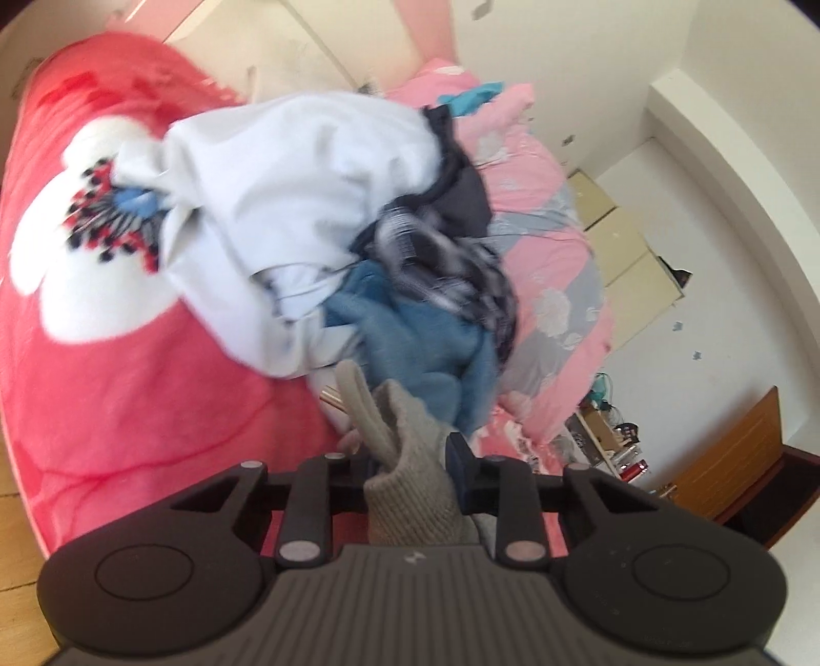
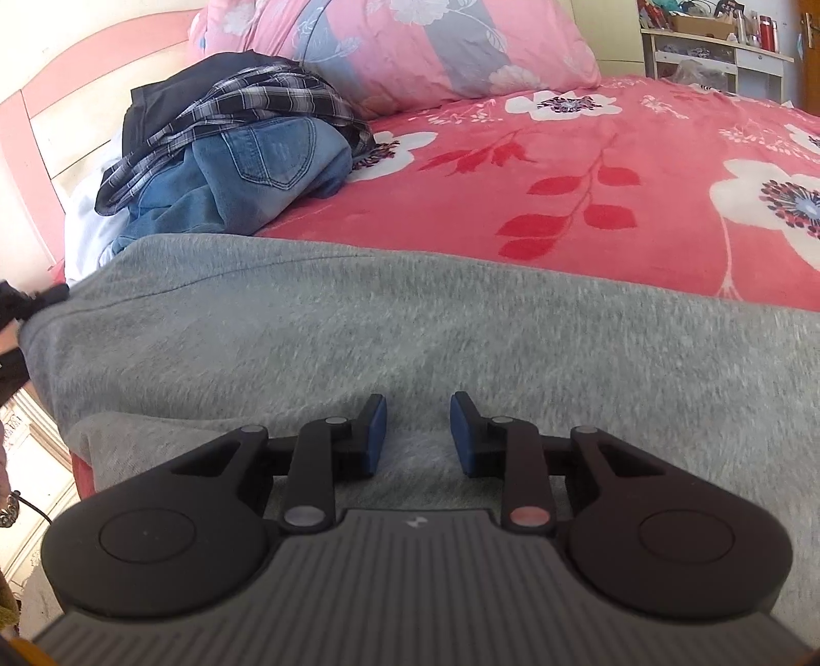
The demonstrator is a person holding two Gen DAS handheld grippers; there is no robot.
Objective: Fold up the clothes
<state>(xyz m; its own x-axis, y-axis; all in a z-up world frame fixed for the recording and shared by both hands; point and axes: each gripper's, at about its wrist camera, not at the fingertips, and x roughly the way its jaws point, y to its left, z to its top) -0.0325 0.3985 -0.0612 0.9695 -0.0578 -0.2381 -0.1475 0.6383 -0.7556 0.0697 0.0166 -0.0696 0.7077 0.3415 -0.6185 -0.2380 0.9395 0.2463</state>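
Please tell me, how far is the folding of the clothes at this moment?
Nothing looks finished: no folded item shows in either view. In hand is the grey garment, spread across the red floral blanket; the left tongs are shut on its fabric, while the right tongs hover open above it. Left to do: the heap with the jeans, plaid shirt and white garment.

Colours and patterns, bed area

Grey garment (image 2: 410, 328); red blanket (image 2: 589, 215), white flowers; blue jeans (image 2: 266, 159); black-white plaid shirt (image 2: 246, 97); pink-grey floral duvet (image 2: 435, 46).
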